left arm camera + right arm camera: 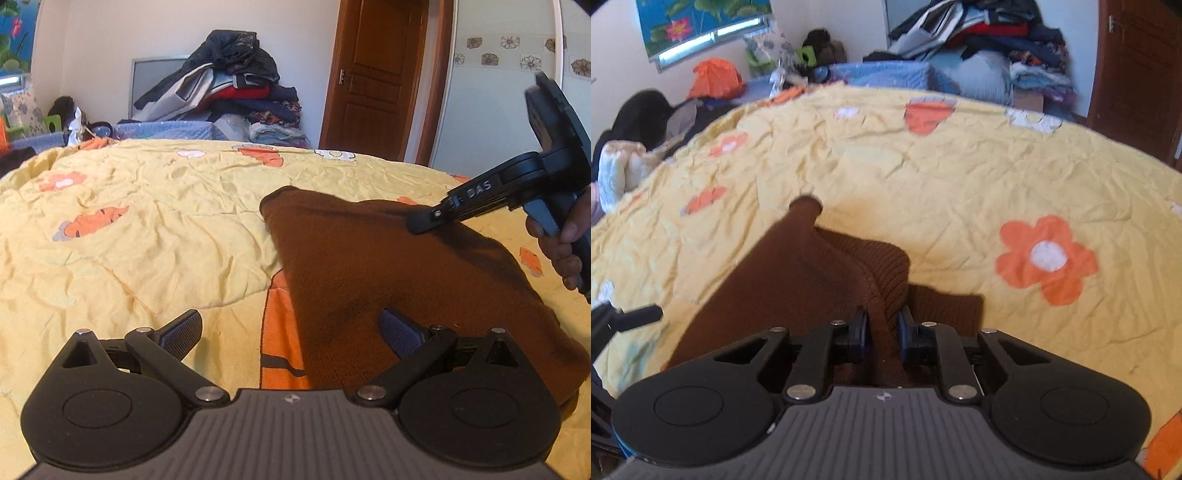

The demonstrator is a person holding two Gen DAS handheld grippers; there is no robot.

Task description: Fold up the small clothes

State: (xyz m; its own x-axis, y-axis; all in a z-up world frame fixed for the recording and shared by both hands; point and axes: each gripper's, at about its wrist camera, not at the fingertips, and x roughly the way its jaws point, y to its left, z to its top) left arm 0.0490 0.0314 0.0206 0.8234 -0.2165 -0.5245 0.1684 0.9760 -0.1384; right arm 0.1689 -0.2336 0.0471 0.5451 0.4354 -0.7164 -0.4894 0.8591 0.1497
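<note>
A small brown knit garment [388, 266] lies on the yellow quilt [147, 229]. My left gripper [291, 332] is open and empty, low over the garment's near left edge; its right finger [400, 332] sits over the brown cloth. My right gripper [882, 328] is shut on a fold of the brown garment [798, 280] and lifts it slightly. In the left wrist view the right gripper [424, 221] reaches in from the right, over the garment's far side. A ribbed cuff [807, 206] points away.
The quilt [960, 184] with orange flower prints covers the bed. A heap of clothes [229, 85] is stacked behind the bed by the wall. A wooden door [373, 74] stands at the back right. More clothes and bags [639, 122] lie at the bed's far left.
</note>
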